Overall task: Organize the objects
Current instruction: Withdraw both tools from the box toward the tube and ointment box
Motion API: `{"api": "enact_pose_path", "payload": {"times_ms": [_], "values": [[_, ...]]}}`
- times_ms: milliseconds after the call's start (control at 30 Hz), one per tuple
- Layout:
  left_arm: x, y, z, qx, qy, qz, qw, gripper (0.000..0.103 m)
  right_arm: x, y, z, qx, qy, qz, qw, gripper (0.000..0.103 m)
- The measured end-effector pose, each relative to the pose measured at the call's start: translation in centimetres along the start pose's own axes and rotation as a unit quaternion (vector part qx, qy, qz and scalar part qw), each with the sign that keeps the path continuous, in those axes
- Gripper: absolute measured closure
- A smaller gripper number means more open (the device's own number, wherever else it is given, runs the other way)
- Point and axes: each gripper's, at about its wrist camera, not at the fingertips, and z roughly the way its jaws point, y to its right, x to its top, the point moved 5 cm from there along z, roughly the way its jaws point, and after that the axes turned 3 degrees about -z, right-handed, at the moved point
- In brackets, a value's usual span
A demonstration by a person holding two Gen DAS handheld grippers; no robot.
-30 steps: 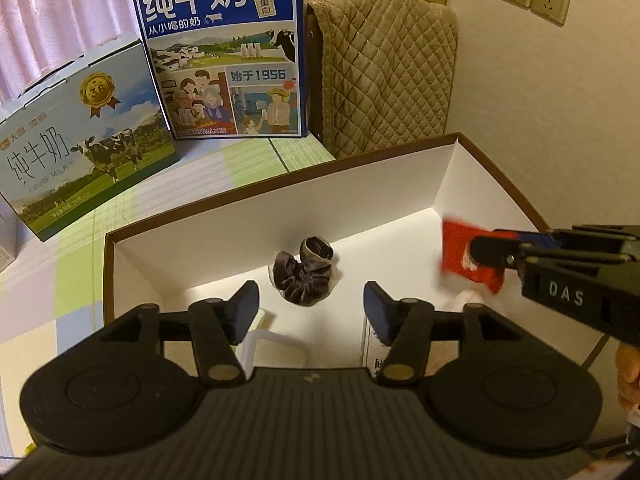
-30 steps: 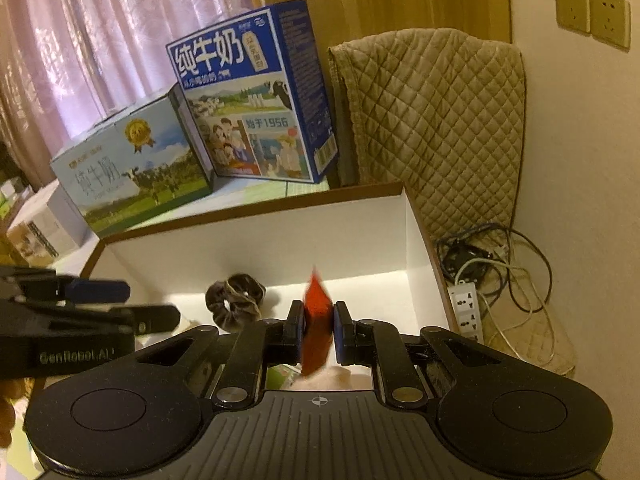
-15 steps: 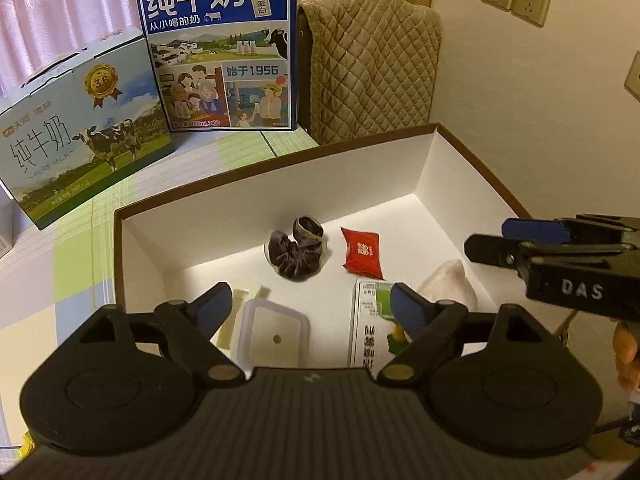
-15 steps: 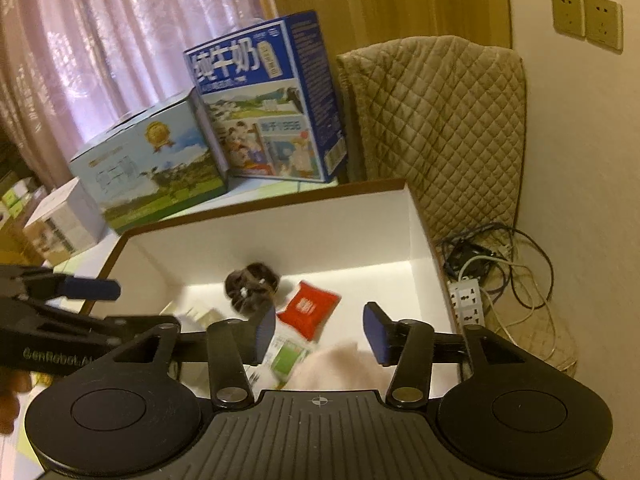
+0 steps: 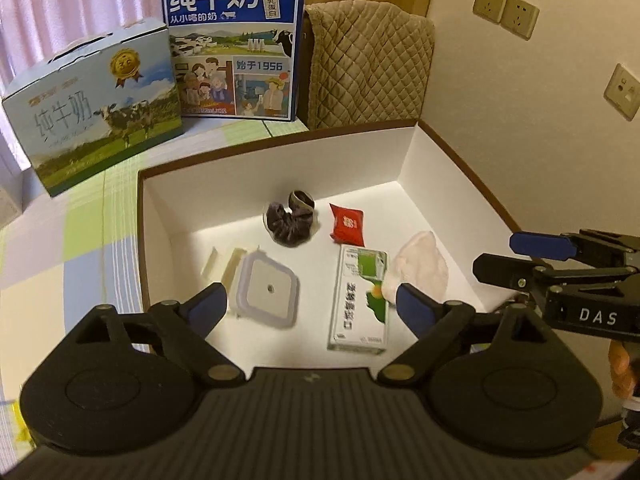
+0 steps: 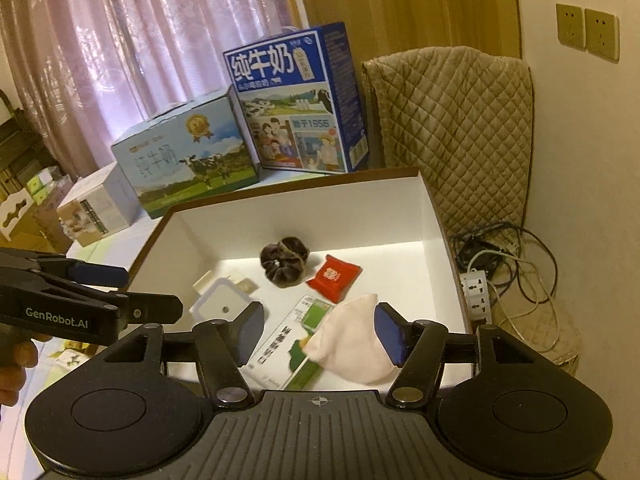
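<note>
A white box with a brown rim (image 5: 460,152) (image 6: 436,208) holds a dark scrunchie (image 5: 290,222) (image 6: 284,264), a red packet (image 5: 347,223) (image 6: 334,276), a green-and-white carton (image 5: 360,300) (image 6: 288,340), a pale pink cloth (image 5: 422,264) (image 6: 356,344), a small clear lidded container (image 5: 268,288) (image 6: 220,304) and beige strips (image 5: 222,264). My left gripper (image 5: 312,304) hovers open above the box's near side, holding nothing. My right gripper (image 6: 318,332) is open and empty too, above the cloth and carton; it also shows at the right as the right gripper (image 5: 496,256).
Two milk cartons, a blue one (image 5: 234,44) and a pale one (image 5: 96,108), stand behind the box on a checked cloth. A quilted cover (image 5: 368,72) drapes a chair. A power strip and cables (image 6: 476,292) lie on the floor right of the box.
The right gripper opened and let go of the red packet, which now lies in the box beside the scrunchie. Both grippers have pulled back and up from the box.
</note>
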Motion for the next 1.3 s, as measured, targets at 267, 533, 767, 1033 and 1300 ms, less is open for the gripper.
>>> {"api": "enact_pose_path", "payload": {"times_ms": [267, 533, 767, 1033, 1300], "values": [[-2.2, 0.0, -3.5, -0.005, 0.008, -0.011, 0.9999, 0.013, -1.2, -2.6, -3.2, 0.01, 0.009, -0.007, 1.0, 0.042], [-4.4, -0.4, -7.2, -0.001, 0.015, -0.023, 0.9996, 0.013, -2.2, -4.9, -5.8, 0.008, 0.017, 0.007, 1.0, 0.04], [-6.2, -1.1, -10.4, 0.006, 0.03, -0.032, 0.999, 0.012, -3.3, -7.4, -7.8, 0.007, 0.021, 0.003, 1.0, 0.04], [-8.0, -2.9, -13.7, 0.004, 0.05, -0.052, 0.9974, 0.013, -4.8, -10.8, -9.3, 0.02, 0.022, -0.015, 0.999, 0.04], [-10.0, -6.0, -15.9, 0.013, 0.057, -0.075, 0.9955, 0.013, -6.5, -14.5, -8.8, 0.041, 0.007, -0.033, 0.999, 0.04]]}}
